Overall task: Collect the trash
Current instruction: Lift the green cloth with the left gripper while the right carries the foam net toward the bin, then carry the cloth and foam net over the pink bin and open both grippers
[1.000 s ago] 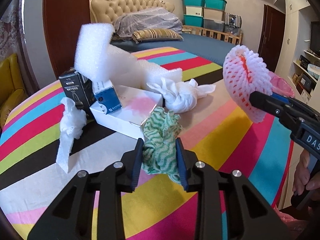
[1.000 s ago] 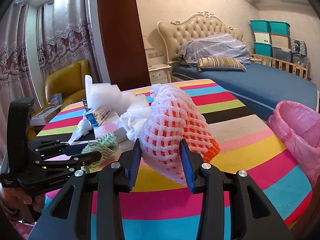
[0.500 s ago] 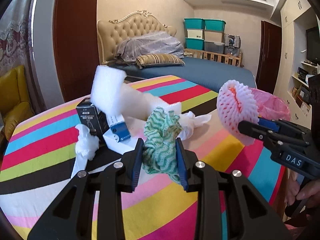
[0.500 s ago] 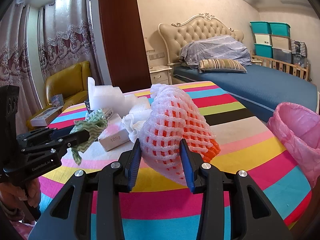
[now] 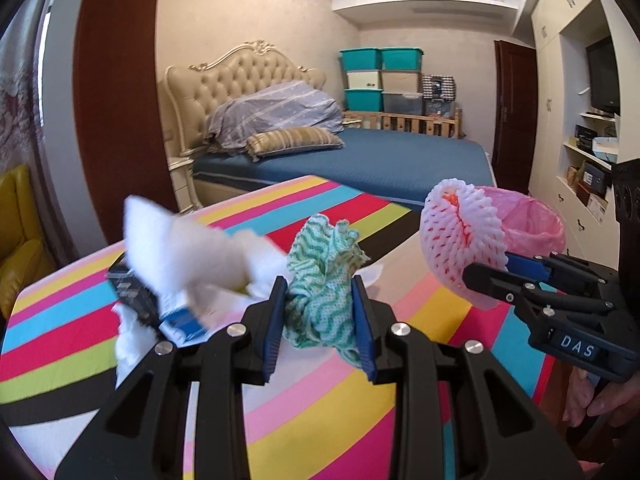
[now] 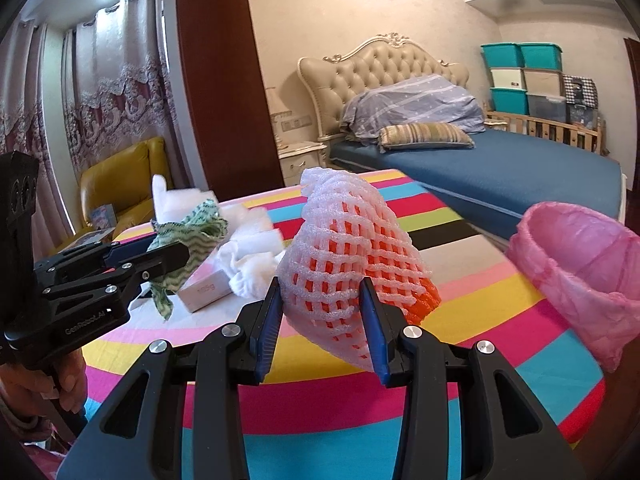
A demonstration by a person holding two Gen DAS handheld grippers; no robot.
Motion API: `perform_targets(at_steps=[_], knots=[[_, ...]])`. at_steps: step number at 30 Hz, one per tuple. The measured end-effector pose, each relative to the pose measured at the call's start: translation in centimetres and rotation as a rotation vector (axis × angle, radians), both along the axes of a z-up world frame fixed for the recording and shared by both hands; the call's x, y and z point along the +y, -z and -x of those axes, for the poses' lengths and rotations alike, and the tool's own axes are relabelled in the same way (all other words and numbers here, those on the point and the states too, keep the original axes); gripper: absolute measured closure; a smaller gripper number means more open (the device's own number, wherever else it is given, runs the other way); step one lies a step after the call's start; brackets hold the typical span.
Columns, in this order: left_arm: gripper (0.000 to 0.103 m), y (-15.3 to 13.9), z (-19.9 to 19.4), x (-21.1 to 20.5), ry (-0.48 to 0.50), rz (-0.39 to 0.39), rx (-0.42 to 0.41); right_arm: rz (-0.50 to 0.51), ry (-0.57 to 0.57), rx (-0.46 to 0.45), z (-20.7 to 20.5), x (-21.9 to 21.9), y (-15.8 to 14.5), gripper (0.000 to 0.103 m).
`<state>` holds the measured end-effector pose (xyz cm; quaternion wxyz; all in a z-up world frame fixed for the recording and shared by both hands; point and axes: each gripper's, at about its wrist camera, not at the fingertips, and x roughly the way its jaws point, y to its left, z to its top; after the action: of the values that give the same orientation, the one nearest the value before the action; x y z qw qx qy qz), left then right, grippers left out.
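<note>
1. Striped table (image 6: pixel 460 320): remaining litter lies at its far left, blurred in the left wrist view.
2. Pink-lined bin (image 6: pixel 576 256) stands just beyond the table's right edge.
3. Right gripper (image 6: pixel 322 312) is clamped on the foam fruit net (image 6: pixel 344 248); carry it over the rim before releasing.
4. Left gripper (image 5: pixel 320 312) is clamped on the green cloth (image 5: pixel 324 276), airborne; follow second, avoiding collision.

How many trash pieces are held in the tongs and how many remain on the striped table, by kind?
Held, green wavy-patterned cloth: 1
Held, white foam fruit net: 1
On table, small cardboard boxes: 2
On table, white foam and tissue pieces: blurred, uncountable
Total countable: 4
</note>
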<state>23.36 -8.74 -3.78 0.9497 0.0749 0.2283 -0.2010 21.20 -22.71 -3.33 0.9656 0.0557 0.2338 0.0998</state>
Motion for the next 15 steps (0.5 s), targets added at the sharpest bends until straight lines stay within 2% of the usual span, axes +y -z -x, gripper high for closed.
perform_targets(at_steps=[15], knots=[[0.072,-1.3,-2.3,-8.3,0.191,0.030,0.005,0.012,0.198,-0.070,1.1,-7.4,-2.1,0.066]])
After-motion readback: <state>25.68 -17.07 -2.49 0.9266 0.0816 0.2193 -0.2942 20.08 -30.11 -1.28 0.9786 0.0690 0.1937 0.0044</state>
